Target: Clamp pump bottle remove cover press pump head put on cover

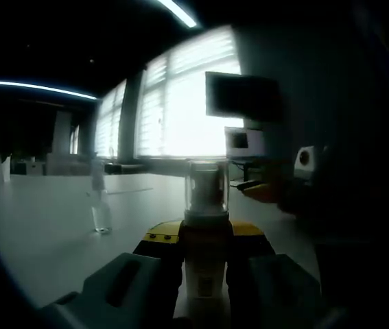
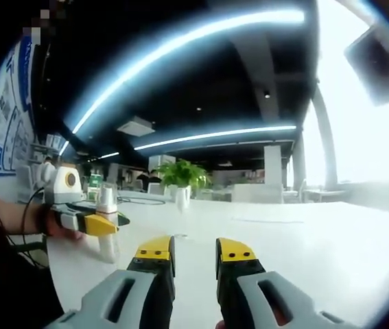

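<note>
My left gripper [image 1: 206, 234] is shut on the pump bottle [image 1: 206, 277], which stands upright between the yellow-tipped jaws. A clear cover [image 1: 206, 188] sits over its pump head. In the right gripper view the same bottle [image 2: 108, 243] with its cover [image 2: 106, 196] shows at the left, clamped by the left gripper [image 2: 97, 223] in a person's hand above the white table [image 2: 304, 240]. My right gripper [image 2: 194, 255] is open with nothing between its jaws. It is low over the table, to the right of the bottle and apart from it.
A small clear bottle [image 1: 100, 205] stands on the table left of the clamped one. A potted plant [image 2: 182, 179] sits farther back. A monitor [image 1: 242, 96] and bright windows [image 1: 180, 110] lie beyond the table's far edge.
</note>
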The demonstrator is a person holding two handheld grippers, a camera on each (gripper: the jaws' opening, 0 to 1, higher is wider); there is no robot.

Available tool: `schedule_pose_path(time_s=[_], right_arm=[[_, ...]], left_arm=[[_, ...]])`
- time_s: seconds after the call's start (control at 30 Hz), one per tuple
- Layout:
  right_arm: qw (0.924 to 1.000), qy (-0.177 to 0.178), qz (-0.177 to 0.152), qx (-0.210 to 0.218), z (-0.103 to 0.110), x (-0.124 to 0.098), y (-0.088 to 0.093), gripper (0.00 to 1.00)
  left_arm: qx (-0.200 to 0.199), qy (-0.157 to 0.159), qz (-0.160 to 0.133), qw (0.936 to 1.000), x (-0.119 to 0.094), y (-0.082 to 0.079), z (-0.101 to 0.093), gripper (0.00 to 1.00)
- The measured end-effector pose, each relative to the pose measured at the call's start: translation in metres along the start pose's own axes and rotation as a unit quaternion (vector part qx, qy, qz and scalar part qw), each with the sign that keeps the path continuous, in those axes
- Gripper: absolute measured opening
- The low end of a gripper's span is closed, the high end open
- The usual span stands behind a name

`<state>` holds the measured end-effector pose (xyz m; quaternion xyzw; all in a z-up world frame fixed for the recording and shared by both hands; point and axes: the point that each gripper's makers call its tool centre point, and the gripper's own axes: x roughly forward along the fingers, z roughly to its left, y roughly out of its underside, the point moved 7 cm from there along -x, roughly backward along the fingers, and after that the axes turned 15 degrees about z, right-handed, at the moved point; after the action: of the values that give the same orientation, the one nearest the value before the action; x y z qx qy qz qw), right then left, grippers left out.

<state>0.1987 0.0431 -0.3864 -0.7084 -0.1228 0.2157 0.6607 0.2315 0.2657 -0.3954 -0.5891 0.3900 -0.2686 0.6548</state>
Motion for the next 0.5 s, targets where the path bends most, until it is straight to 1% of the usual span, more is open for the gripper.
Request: schedule_pose_path(time_s=[0.17, 0.3, 0.4, 0.5], right_arm=[[0.9999, -0.001, -0.005, 0.009, -0.0041, -0.0013, -0.0004, 0.18], [0.9999, 0.009, 0.005, 0.006, -0.0055, 0.0002, 0.0016, 0.18], [0.9999, 0.012, 0.008, 0.006, -0.0066, 0.0004, 0.0023, 0.18], [0.9998, 0.013, 0.007, 0.009, -0.0081, 0.0000, 0.0023, 0.18]], left_arm=[[-0.005, -0.006, 0.001, 1.0000, -0.0007, 0.0003, 0.0039, 0.14], [-0.006, -0.006, 0.001, 1.0000, -0.0005, 0.0001, 0.0030, 0.14], [-0.012, -0.011, 0.001, 0.9999, -0.0005, -0.0003, 0.0064, 0.14], [-0.036, -0.006, -0.010, 0.9993, -0.0015, -0.0045, 0.0101, 0.14]])
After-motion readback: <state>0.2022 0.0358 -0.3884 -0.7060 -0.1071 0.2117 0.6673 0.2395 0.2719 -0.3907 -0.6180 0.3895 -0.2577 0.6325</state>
